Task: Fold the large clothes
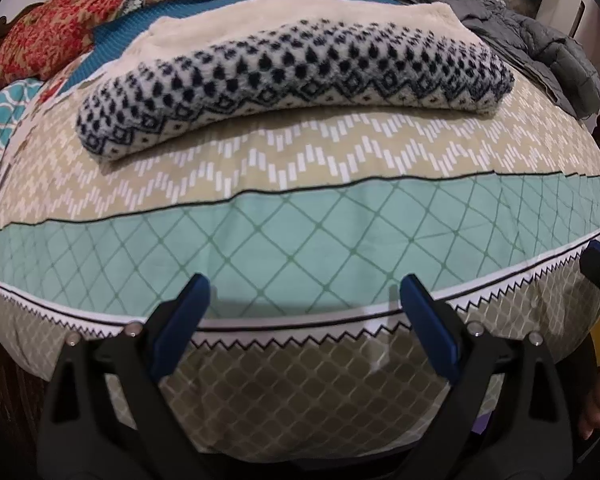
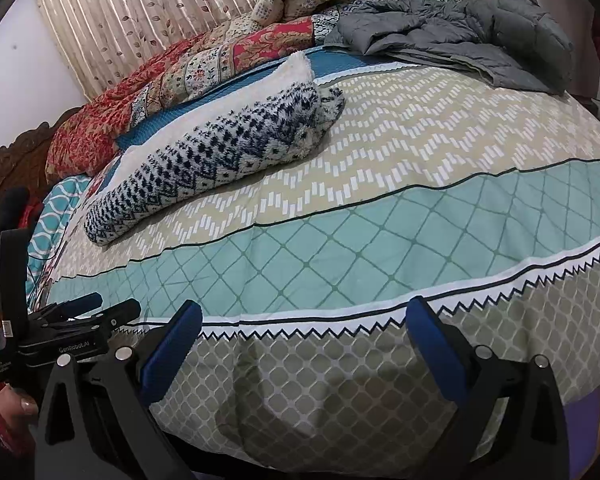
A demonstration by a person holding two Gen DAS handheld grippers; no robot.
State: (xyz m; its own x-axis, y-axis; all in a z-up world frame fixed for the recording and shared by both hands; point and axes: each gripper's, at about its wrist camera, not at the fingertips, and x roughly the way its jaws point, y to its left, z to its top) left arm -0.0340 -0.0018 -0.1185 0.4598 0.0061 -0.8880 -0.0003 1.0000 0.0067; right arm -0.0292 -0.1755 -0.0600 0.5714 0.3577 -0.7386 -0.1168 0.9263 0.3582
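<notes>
Left tongs [image 1: 304, 292] and right tongs [image 2: 304, 320] both gape apart, holding nothing, at the bed's [image 2: 380, 380] near edge. Folded fleece [image 1: 292, 80] lies far, left of a grey jacket [image 2: 480, 32].

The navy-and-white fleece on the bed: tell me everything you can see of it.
The fleece is thick and plush, with a navy diamond and zigzag pattern on white outside and a plain cream pile lining. It lies folded into a long bundle across the bedsheet, its far edge over a blue mat. Neither gripper touches it.
</notes>
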